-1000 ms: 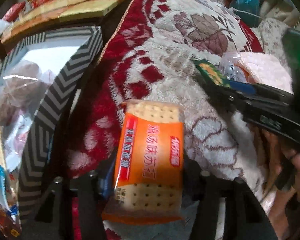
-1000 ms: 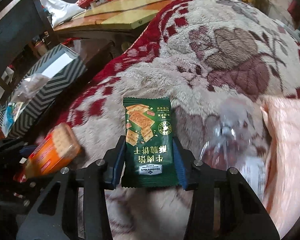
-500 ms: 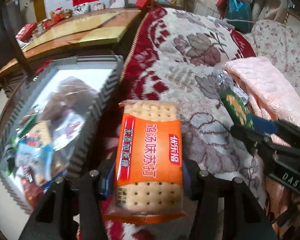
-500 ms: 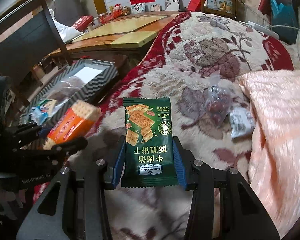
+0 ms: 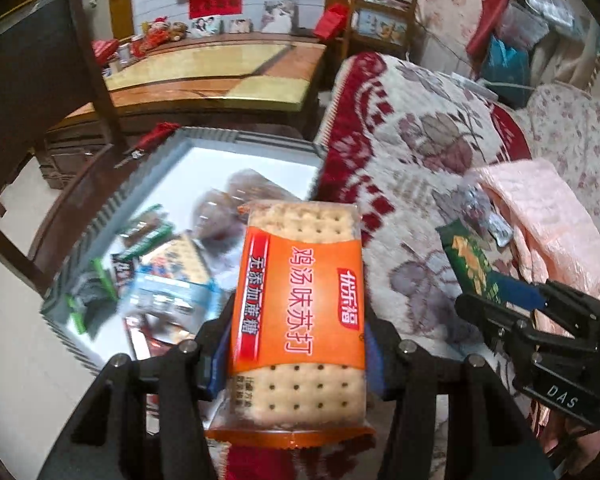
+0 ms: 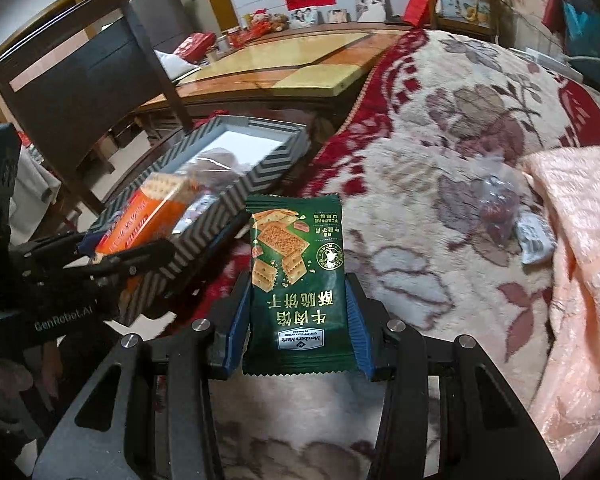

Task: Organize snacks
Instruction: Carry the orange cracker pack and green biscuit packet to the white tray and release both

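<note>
Snack packets (image 5: 160, 280) crowd the near half of the open box (image 5: 204, 136); its white far end lies bare. A dark chair (image 6: 80, 80) stands close behind it, the blanket (image 6: 440, 160) beside.

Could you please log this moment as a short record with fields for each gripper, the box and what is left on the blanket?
left gripper: jaws shut on the orange cracker pack, held over the near edge of the box
right gripper: jaws shut on the green biscuit packet, above the blanket
striped box: open, several snacks inside
floral blanket: a clear bag and a small white packet beside a pink cloth
</note>
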The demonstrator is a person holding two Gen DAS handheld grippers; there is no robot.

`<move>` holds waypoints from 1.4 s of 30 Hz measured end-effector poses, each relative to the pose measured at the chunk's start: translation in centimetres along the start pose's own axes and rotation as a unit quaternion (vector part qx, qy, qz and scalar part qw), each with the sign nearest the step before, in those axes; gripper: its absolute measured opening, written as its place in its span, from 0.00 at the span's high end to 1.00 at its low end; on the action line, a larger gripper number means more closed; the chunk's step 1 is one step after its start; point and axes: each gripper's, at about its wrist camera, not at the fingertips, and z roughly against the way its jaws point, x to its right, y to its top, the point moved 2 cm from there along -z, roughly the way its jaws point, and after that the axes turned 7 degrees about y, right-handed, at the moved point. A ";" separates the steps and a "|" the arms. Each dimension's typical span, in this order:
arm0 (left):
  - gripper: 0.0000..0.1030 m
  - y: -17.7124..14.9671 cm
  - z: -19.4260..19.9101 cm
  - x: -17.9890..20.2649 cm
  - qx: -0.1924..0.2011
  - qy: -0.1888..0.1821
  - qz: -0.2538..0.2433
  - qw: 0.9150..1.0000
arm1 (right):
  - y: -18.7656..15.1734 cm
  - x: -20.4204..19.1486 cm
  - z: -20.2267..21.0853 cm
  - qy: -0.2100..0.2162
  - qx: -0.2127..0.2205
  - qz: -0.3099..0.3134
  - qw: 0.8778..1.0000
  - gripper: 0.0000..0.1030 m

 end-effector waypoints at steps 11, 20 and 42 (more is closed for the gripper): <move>0.46 2.3 -0.3 -6.7 0.016 0.041 0.049 0.998 | 3.6 -4.4 -2.5 0.031 -0.006 0.031 0.999 0.58; 0.46 2.9 -3.1 -11.0 -0.002 0.059 0.088 0.994 | 6.7 -7.8 -6.5 0.041 -0.021 0.065 0.997 0.58; 0.46 2.4 -8.1 -13.7 -0.045 0.077 0.126 0.988 | 9.1 -12.1 -15.7 0.034 -0.081 0.100 0.991 0.58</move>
